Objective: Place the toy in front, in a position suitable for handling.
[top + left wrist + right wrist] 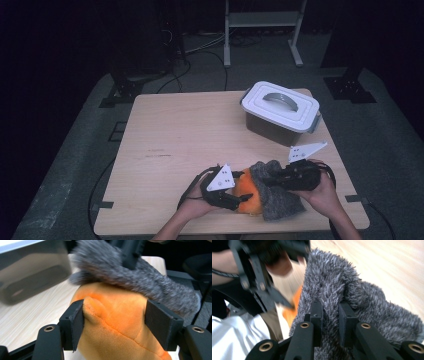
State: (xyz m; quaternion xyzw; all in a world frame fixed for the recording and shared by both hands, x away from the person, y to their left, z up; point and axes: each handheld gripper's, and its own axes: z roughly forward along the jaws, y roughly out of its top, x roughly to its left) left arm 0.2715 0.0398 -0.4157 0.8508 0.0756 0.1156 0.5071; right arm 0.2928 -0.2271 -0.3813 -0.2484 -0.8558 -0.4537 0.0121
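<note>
Orange soft plush toy [112, 322] is squeezed by the left gripper [113, 322], while its grey fuzzy cover [362, 305], pinched by the right gripper [331, 315], should be pulled slowly.

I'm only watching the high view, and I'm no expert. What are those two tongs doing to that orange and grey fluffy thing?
Observer: The left tongs squeeze the orange plush; the left gripper view shows one pad denting it on each side.
Operator: And the right one?
Observer: The right tongs pinch a fold of the grey furry fabric, jaws nearly together.
Operator: Is the grey part separate from the orange?
Observer: It drapes over the top of the orange plush; whether they are joined, I cannot tell.
Operator: Anything close beside them?
Observer: The lidded box stands just behind the plush, blurred in the left gripper view.
</note>
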